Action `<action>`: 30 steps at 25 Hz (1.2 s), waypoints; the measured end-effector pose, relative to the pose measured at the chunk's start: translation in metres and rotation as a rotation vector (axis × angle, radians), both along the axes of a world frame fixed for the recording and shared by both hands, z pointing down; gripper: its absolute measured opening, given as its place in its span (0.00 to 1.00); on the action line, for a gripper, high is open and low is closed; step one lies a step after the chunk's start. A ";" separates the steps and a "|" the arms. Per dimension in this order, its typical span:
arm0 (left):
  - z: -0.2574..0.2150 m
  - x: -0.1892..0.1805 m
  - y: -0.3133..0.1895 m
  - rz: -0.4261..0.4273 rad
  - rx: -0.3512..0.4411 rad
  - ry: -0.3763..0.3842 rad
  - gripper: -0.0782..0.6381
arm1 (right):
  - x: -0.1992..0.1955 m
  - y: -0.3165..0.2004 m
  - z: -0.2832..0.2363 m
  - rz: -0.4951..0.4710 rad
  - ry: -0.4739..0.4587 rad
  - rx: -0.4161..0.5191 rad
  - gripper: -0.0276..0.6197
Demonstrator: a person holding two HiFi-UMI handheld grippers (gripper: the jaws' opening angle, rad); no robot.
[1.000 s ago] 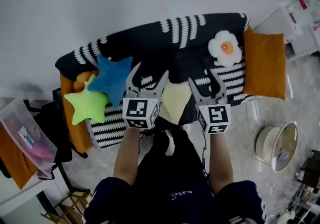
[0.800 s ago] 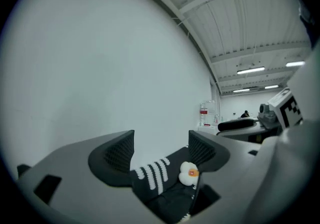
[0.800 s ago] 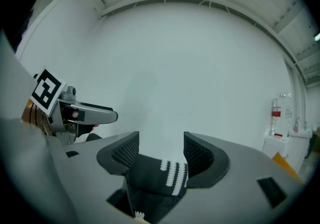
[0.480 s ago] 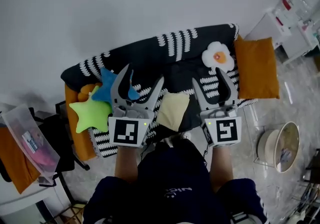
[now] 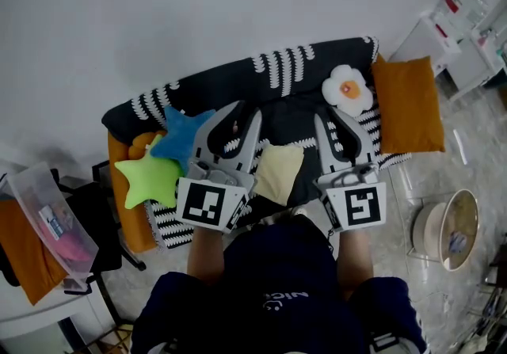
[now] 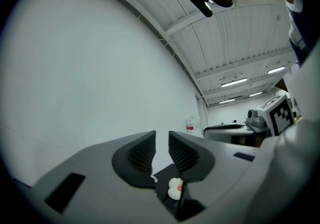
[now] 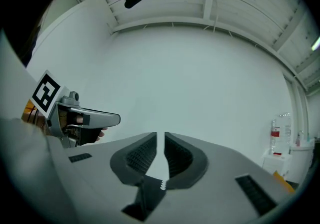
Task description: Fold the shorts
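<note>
Both claws have come up since a second ago and now point roughly level at the white wall, no longer dipping toward the sofa seat. Left gripper: its jaws were spread wide and are now closing to a narrow slit. Its own view shows only wall and a glimpse of the sofa through the gap, with no cloth in it. Right gripper: likewise closing, a thin gap left, nothing held.

Shorts: taken to be the pale yellow piece lying flat on the black-and-white throw, below and between the two grippers and touched by neither. It sits near the blue star cushion and well apart from the egg-shaped cushion.

Reading: with both claws lifted clear and empty, the garment looks compact and squarish, as if already folded. This appears to be either the end of the task or a pause. From this height I cannot tell how neat the fold is.
</note>
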State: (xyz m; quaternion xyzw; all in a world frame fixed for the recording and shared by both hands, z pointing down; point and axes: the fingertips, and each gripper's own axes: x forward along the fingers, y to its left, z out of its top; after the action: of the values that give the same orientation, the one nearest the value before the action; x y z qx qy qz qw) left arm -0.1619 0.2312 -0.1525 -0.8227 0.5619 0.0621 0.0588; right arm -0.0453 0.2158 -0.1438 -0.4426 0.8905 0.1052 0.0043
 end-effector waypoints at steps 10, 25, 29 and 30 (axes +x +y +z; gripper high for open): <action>0.001 -0.003 0.005 0.004 0.039 0.090 0.11 | 0.009 0.012 0.005 0.031 -0.060 0.005 0.05; 0.025 0.000 -0.029 -0.061 -0.012 0.053 0.11 | 0.011 -0.024 0.022 0.037 0.026 0.019 0.05; 0.024 0.005 -0.043 -0.087 -0.008 0.020 0.11 | 0.016 -0.043 0.027 0.032 0.018 0.010 0.05; 0.024 0.005 -0.047 -0.094 -0.006 0.008 0.11 | 0.017 -0.049 0.027 0.032 0.013 0.014 0.05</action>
State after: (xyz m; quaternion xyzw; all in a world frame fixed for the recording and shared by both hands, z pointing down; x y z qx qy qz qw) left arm -0.1564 0.1846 -0.1285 -0.7955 0.6002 0.0611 0.0569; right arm -0.0287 0.1666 -0.1163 -0.4560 0.8826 0.1144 -0.0002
